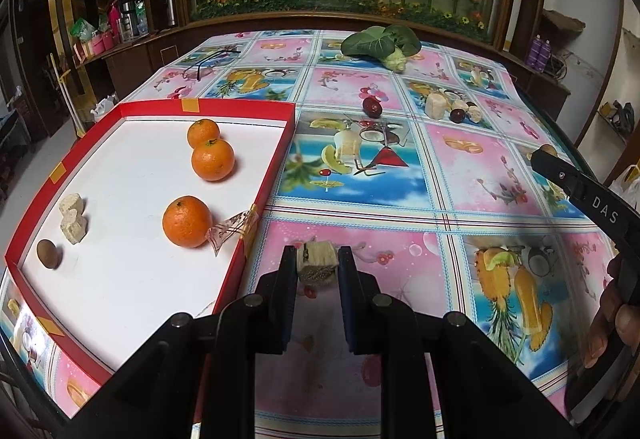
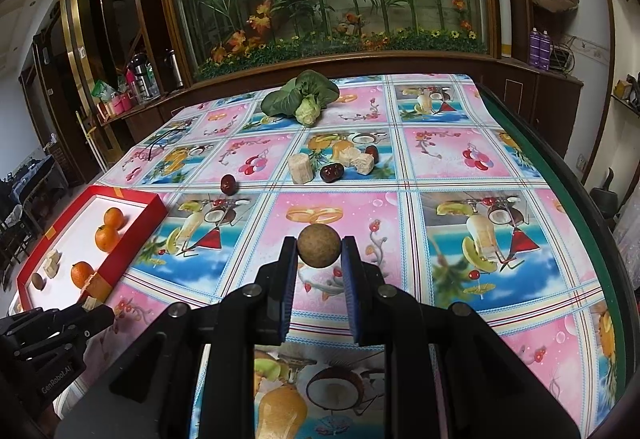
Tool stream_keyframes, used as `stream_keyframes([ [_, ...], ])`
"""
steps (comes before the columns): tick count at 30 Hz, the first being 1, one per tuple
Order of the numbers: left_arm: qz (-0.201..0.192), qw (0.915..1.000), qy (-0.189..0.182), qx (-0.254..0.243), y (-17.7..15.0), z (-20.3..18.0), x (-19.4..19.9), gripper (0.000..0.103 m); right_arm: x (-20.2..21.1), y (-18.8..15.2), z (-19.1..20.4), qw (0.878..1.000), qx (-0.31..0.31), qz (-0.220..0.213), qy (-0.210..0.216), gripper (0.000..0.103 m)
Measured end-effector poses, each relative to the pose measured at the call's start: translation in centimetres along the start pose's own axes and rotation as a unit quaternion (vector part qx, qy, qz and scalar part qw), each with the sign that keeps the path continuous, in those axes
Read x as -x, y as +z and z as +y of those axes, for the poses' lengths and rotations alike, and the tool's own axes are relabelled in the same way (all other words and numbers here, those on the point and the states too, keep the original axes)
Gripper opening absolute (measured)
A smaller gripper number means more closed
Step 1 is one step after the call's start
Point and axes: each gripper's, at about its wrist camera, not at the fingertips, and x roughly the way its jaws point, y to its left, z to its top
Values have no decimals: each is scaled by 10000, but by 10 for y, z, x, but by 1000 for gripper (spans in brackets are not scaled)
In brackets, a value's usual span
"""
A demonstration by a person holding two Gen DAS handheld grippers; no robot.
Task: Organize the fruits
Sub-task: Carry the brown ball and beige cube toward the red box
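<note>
While my left gripper [image 1: 316, 263] clamps a pale sugarcane chunk [image 1: 317, 262] just right of the red tray [image 1: 256, 195], my right gripper [image 2: 319, 251] pinches a round brown longan [image 2: 319, 246] above the tablecloth [image 2: 440, 167]. At ten o'clock, three oranges [image 1: 187, 221] sit in the tray; red dates [image 2: 331, 172] lie at twelve.

Tan chunk [image 1: 316, 263]: a pale, rough block, held up between the left gripper [image 1: 314, 259] fingers, just beside the red tray [image 1: 236, 271].
Brown ball fruit [image 2: 319, 247]: round and dull, pinched by the right gripper [image 2: 319, 251] above the table.
Oranges [image 1: 212, 159]: three are seen in the tray, two touching.
Tray corner: two pale chunks [image 1: 73, 217] and one brown fruit [image 1: 49, 254] are laid there.
Red fruits [image 2: 331, 172]: small, dark, left on the cloth near more pale chunks [image 2: 301, 168].
</note>
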Motion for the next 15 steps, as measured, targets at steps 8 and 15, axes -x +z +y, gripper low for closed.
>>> stream_keyframes([
  [8, -3, 10000, 31, -12, 0, 0, 0, 18, 2, 0, 0, 10000, 12, -19, 8, 23],
  [15, -1, 10000, 44, -17, 0, 0, 0, 18, 2, 0, 0, 10000, 15, -23, 3, 23],
])
